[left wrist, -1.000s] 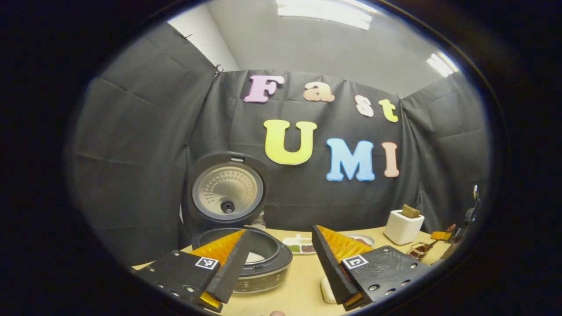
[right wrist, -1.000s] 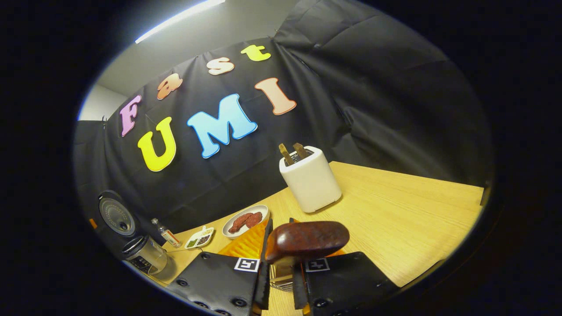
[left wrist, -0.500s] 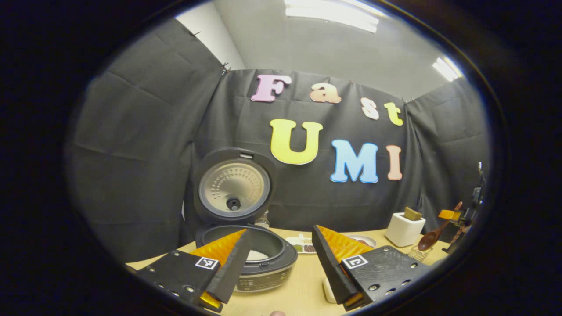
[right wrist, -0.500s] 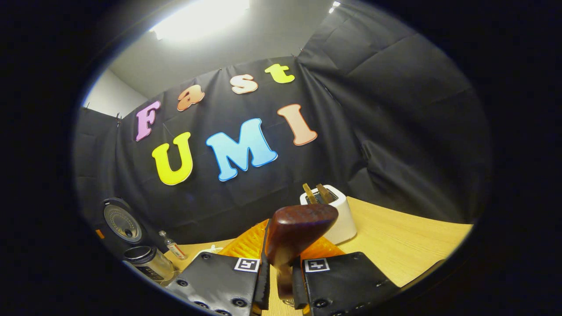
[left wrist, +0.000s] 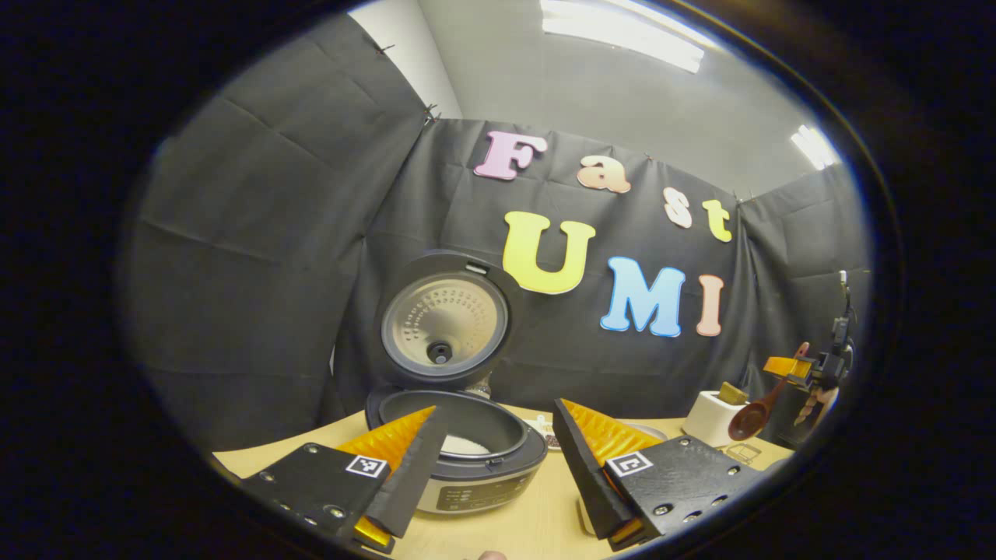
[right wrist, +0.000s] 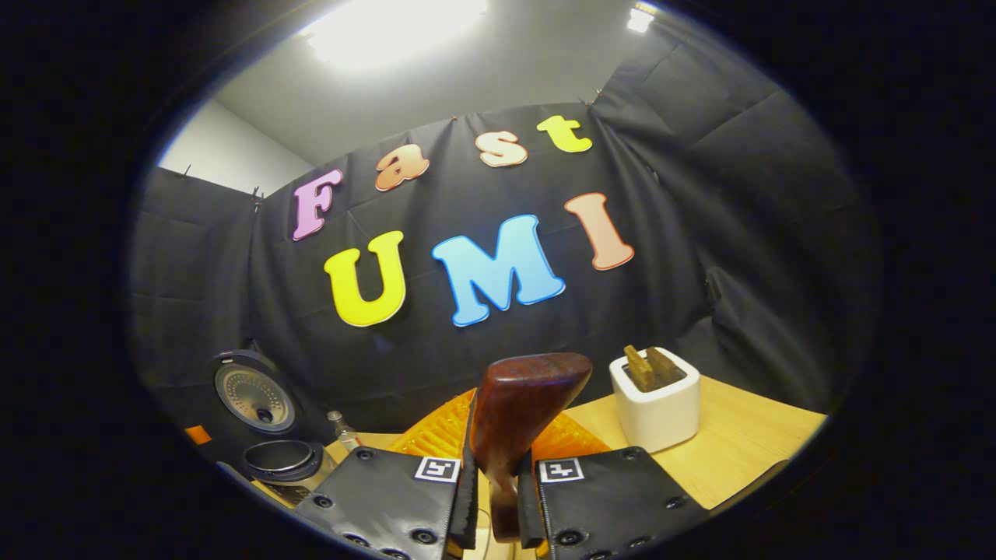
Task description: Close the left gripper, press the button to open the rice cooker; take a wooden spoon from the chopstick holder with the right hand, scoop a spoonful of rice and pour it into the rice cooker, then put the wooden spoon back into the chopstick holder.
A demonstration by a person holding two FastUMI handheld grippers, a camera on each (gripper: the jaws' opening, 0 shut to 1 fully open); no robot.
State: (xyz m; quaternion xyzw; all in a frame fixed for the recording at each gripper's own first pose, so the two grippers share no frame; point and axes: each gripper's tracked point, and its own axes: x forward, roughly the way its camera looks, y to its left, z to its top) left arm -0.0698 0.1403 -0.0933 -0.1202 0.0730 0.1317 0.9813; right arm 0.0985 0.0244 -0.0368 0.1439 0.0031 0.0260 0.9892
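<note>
The rice cooker (left wrist: 475, 467) stands with its lid (left wrist: 443, 319) up, and white rice lies in its pot. My left gripper (left wrist: 494, 424) hovers open just in front of it, holding nothing. At the far right of the left gripper view, my right gripper (left wrist: 805, 369) hangs above the table with the wooden spoon (left wrist: 748, 418) pointing bowl-down. In the right gripper view, the right gripper (right wrist: 502, 467) is shut on the spoon's handle, and the dark bowl of the spoon (right wrist: 523, 412) rises between its fingers. The cooker (right wrist: 280, 460) sits far to the left there.
A white box (right wrist: 657, 408) with two brown slices in it stands on the wooden table (right wrist: 747, 443); it is also at the right in the left gripper view (left wrist: 710, 416). A wire holder (left wrist: 743, 453) lies beside it. A small bottle (right wrist: 342, 428) and dishes sit behind the cooker.
The right gripper has lifted the spoon up and away from the wire holder, tilting its bowl upward in its own view. The left gripper stayed open and swung slightly left.
</note>
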